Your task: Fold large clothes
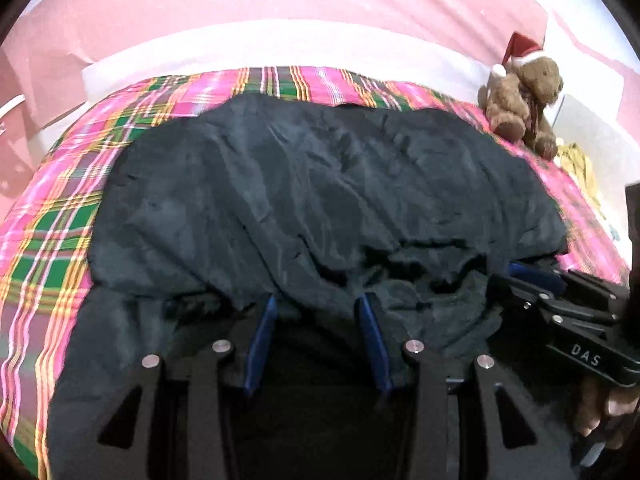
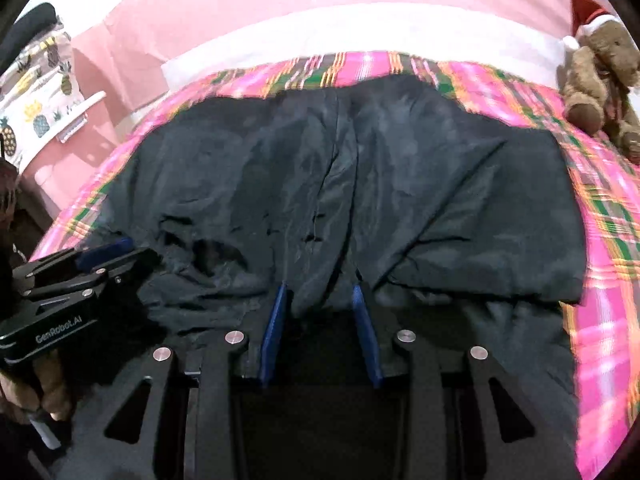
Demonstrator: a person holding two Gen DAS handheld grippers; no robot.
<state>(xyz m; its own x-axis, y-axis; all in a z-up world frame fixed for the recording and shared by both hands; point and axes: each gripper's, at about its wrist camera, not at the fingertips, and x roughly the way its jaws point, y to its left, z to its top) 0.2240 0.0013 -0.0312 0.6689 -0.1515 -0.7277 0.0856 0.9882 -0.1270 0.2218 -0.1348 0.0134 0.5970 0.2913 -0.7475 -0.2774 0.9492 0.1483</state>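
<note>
A large dark garment (image 1: 320, 184) (image 2: 360, 184) lies spread over a pink and green plaid bedspread (image 1: 52, 248) (image 2: 608, 240). Its near edge is lifted into a folded-over layer. My left gripper (image 1: 318, 300) is shut on a bunch of that edge, with cloth draped over its blue pads. My right gripper (image 2: 320, 292) pinches the same edge further right, fabric filling the gap between its pads. Each wrist view shows the other gripper side on, the right gripper (image 1: 532, 276) and the left gripper (image 2: 108, 252), both buried in the cloth.
A brown teddy bear (image 1: 524, 96) (image 2: 600, 80) in a red Santa hat sits at the bed's far right corner. A pineapple-print cloth (image 2: 36, 92) hangs at the left. A white strip of bedding (image 1: 280, 48) runs below the pink wall. The person's hands (image 1: 600, 408) (image 2: 36, 392) hold the handles.
</note>
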